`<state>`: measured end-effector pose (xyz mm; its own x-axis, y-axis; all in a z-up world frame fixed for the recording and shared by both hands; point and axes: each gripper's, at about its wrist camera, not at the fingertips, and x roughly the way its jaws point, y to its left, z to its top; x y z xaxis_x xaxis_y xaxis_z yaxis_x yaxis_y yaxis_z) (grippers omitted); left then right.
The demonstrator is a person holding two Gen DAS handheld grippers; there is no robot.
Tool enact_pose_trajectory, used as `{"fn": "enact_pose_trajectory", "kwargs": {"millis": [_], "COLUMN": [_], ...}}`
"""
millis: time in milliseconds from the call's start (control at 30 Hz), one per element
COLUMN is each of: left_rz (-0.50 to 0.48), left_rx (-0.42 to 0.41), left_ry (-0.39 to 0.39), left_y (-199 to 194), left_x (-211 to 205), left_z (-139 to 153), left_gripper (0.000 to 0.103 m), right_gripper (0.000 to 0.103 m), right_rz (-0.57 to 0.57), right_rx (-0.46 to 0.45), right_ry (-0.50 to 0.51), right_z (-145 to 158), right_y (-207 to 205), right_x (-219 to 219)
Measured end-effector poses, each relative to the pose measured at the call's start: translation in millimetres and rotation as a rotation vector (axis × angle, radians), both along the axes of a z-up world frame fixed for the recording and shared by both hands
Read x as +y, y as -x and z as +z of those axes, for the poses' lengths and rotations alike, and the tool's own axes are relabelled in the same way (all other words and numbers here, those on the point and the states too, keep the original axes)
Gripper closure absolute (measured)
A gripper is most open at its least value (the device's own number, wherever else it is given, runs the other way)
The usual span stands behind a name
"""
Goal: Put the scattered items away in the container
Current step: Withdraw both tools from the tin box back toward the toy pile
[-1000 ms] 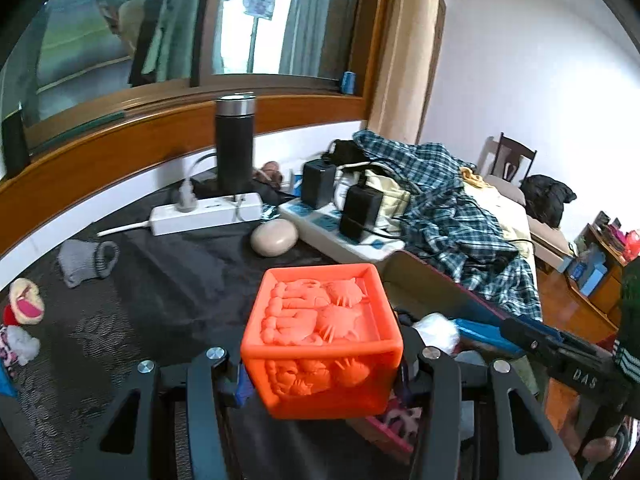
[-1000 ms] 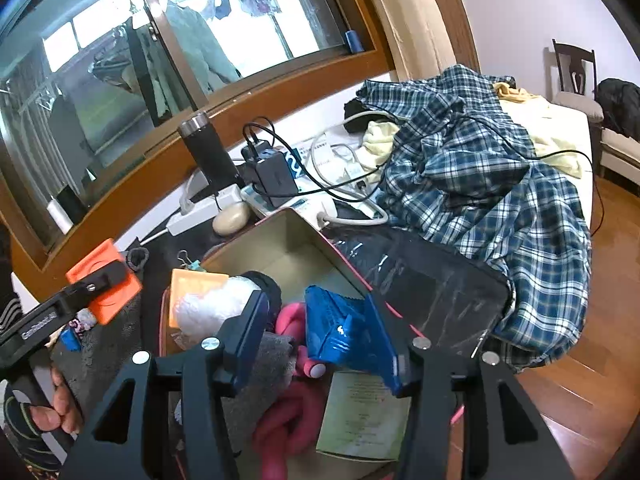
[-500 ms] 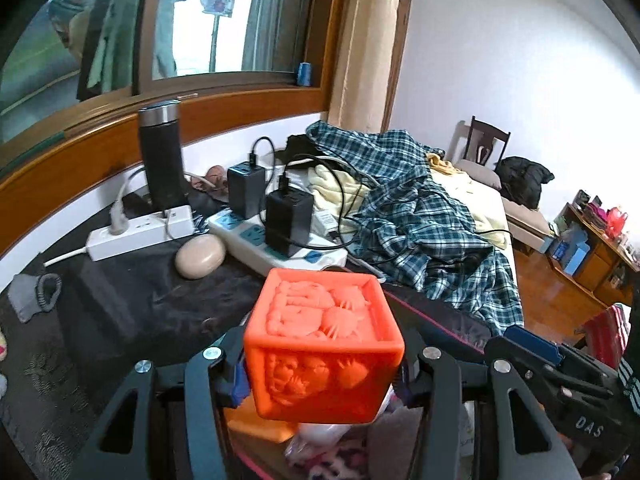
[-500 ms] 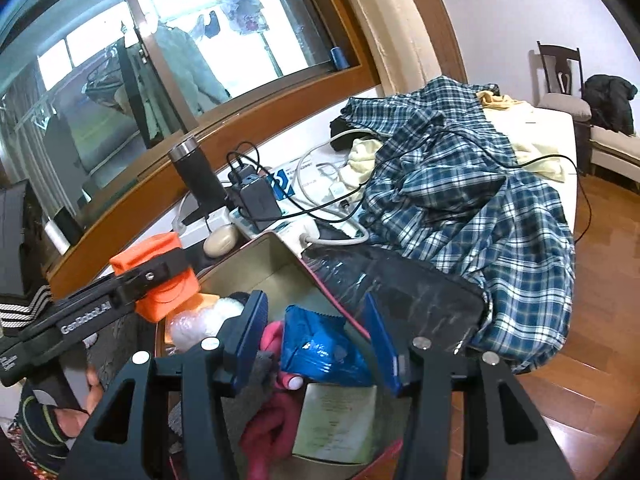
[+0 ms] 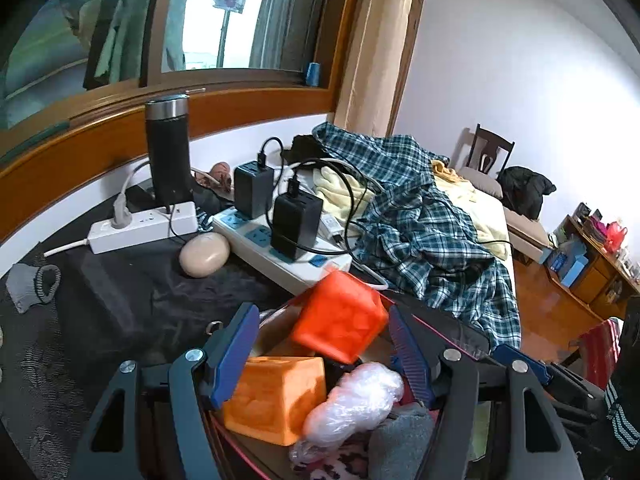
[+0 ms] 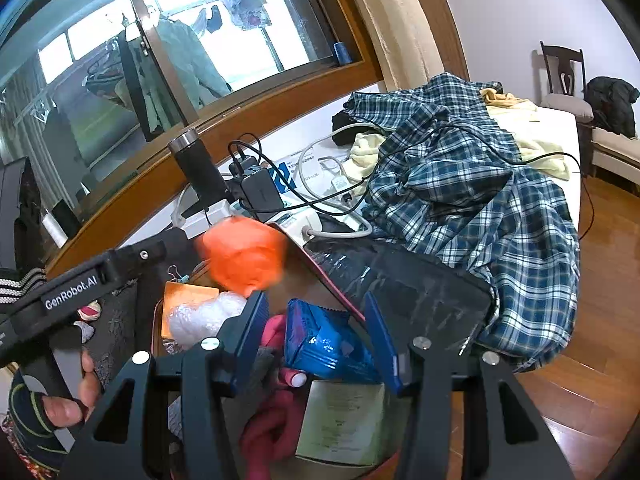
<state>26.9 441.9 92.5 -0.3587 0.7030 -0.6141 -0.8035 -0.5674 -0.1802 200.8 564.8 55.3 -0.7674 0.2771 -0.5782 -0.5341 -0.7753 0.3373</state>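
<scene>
Orange cube [image 5: 340, 316], blue packet [image 6: 328, 344], blue-and-white plaid shirt [image 6: 480, 184], black tumbler [image 5: 167, 156].

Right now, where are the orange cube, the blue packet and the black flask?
orange cube [image 5: 340, 316], left wrist view, on its front face.
blue packet [image 6: 324, 344], right wrist view, on its crinkled middle.
black flask [image 5: 167, 160], left wrist view, on its dark body.

We see both fisheye views lit by cool daylight from the window [image 5: 224, 20], whose panes glare white in the upper left. Straight lines bow outward and the corners fall to black. The orange cube [image 5: 340, 322] is smeared by motion blur in both views; everything else is sharp, with soft, faint shadows.
</scene>
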Motion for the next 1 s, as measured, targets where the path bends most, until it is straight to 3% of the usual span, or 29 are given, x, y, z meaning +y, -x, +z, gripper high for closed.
{"fn": "enact_pose_trajectory", "kwargs": {"millis": [300,567,733,833,933,1000], "left_rz": [0.04,0.135,0.23,0.309,0.401,0.461], "left_rx": [0.003,-0.006,-0.014,-0.019,-0.026,-0.03], "left_ry": [0.007,0.004,-0.002,-0.004,0.002,0.005], "left_y": [9.5,29.6,51.8,68.1,84.2,94.9], "left_x": [-21.7,-67.1,-115.4,-152.8,-193.6,-221.8], "left_z": [-2.3,-6.4,-9.0,-12.9,-19.8,-24.5], "left_gripper": [0.034,0.034,0.034,0.034,0.022,0.022], "right_gripper": [0.049,0.049,0.048,0.041,0.036,0.033], "right_rz": [0.024,0.038,0.027,0.001,0.015,0.058], "right_rx": [0.004,0.027,0.062,0.092,0.126,0.139], "right_ry": [-0.016,-0.049,-0.058,-0.081,-0.11,-0.128], "right_z": [3.3,13.5,24.3,34.2,45.9,52.9], "right_y": [3.9,7.1,12.6,17.8,27.6,40.2], "right_x": [-14.1,-34.3,-47.7,-60.7,-79.7,-97.8]}}
